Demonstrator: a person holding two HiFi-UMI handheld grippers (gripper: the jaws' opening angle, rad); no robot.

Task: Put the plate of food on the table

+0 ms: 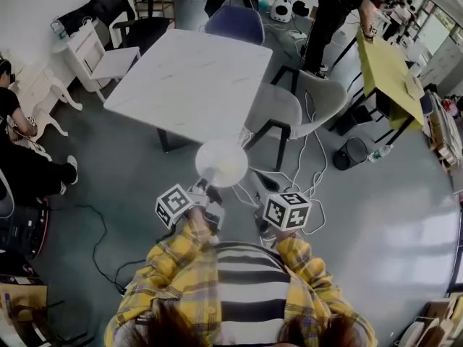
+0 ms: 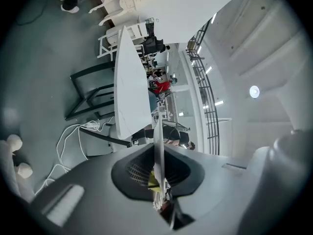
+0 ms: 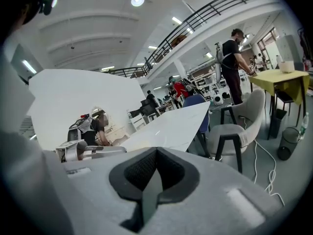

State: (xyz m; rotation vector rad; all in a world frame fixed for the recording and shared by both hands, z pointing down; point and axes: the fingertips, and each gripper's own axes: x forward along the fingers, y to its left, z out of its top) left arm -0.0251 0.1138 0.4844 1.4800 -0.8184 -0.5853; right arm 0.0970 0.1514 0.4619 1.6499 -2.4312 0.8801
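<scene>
**Head view.**
- Round white plate (image 1: 221, 163): held level over the grey floor (image 1: 362, 215), just short of the near corner of the white, marble-veined rectangular surface (image 1: 188, 78), and not yet above it.
- Left gripper (image 1: 208, 186): grips the plate by its near rim. The far side is left free, probably so that edge can reach the surface first.
- The plate glares white here, so its contents cannot be made out.

**Left gripper view.**
- The picture is rolled on its side, so the plate shows as a thin upright edge.
- Jaws: narrow, pressed on the two faces of the rim. The roll puts one jaw over the rim and one under it, which most likely is what holds the plate flat.
- Food (image 2: 154, 180): yellow and reddish bits lying close to the clamped rim. Tilting the plate could let them slide off.
- The surface lies ahead, beyond the plate.

**Right gripper view.**
- Right gripper (image 3: 154, 153): jaws together with nothing between them, aimed toward the surface.
- It carries no load, since one grip seems enough for the plate. It is probably spare for steadying the plate at set-down.
</scene>
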